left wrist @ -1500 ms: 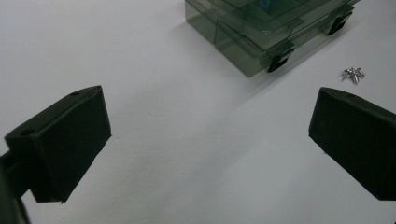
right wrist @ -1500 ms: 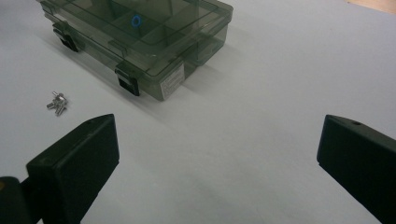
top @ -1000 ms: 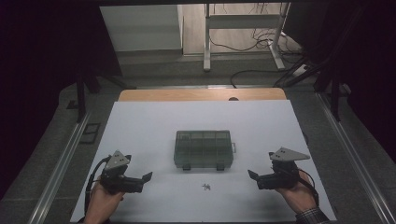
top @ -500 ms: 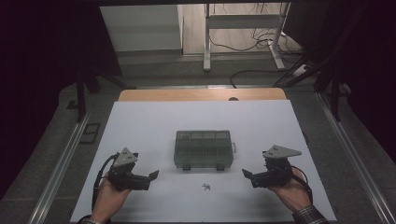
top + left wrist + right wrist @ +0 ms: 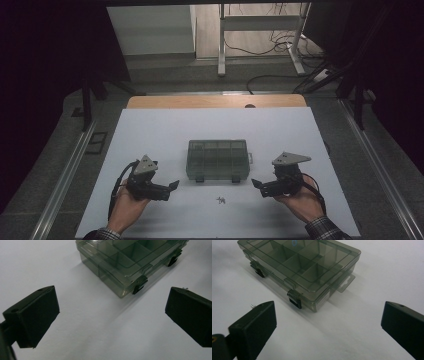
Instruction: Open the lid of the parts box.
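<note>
From the high view, a smoky clear plastic box (image 5: 218,159) with a closed lid lies in the middle of the white tabletop (image 5: 150,135), its long axis running left to right, its two dark latches (image 5: 200,178) on the edge nearest the person. The left hand-held gripper (image 5: 172,186) sits to the box's left and slightly nearer the person, pointing right toward the near left corner. The right hand-held gripper (image 5: 256,184) mirrors it on the other side, pointing left. Both stand apart from the box at much the same distance, so neither is clearly nearer. A small cluster of tiny dark parts (image 5: 220,200) lies on the tabletop between the two hand-held grippers, in front of the box; what they are is too small to tell.

In the left gripper view, the jaws stand wide apart with nothing between them, and the box (image 5: 130,262) lies ahead and a little to the right, its near corner and one latch (image 5: 139,284) facing the camera. Its far end is cut off by the frame.

In the right gripper view, the jaws are likewise spread and empty. The box (image 5: 299,270) lies ahead and to the left, a latch (image 5: 294,298) nearest. Its dividers show through the lid, but whether the compartments hold anything is hard to make out.
</note>
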The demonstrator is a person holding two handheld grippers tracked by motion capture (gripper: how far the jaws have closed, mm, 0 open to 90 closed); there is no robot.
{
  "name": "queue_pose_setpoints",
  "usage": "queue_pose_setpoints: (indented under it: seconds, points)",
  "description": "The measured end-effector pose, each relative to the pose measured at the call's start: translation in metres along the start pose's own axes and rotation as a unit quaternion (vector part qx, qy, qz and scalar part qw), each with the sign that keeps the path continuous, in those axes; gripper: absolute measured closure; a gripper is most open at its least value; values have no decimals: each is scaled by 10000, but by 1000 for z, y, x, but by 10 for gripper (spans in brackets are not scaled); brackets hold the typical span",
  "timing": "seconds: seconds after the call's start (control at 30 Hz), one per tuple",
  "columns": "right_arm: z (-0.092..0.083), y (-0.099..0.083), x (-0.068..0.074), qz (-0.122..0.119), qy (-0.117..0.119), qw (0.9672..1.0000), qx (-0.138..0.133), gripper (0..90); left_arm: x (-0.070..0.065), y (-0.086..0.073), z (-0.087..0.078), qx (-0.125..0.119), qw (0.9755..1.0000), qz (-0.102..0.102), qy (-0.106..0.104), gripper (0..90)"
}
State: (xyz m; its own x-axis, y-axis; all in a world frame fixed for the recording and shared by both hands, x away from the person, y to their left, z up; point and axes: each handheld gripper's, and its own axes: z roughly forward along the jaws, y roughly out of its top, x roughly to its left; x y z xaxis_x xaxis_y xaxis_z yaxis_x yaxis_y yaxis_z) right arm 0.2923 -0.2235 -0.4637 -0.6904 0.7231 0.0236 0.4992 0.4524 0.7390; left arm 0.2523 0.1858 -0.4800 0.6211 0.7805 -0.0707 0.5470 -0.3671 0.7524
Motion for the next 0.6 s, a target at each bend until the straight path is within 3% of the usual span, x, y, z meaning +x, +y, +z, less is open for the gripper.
queue_pose_setpoints:
  seconds: [0.13, 0.3, 0.57, 0.6]
  points:
    - [6, 3, 2, 27, 30, 10000, 17, 61, -1, 4, 5, 9, 10000, 22, -22, 0]
    - [12, 5, 4, -112, 32, 9999, 126, 145, -3, 8, 12, 13, 10000, 26, -72, 0]
    - [21, 6, 7, -310, 151, 9987, 367, 409, -6, 14, 22, 25, 9999, 137, -91, 0]
    - [21, 6, 7, -310, 151, 9987, 367, 409, -6, 14, 23, 20, 9998, 148, -93, 0]
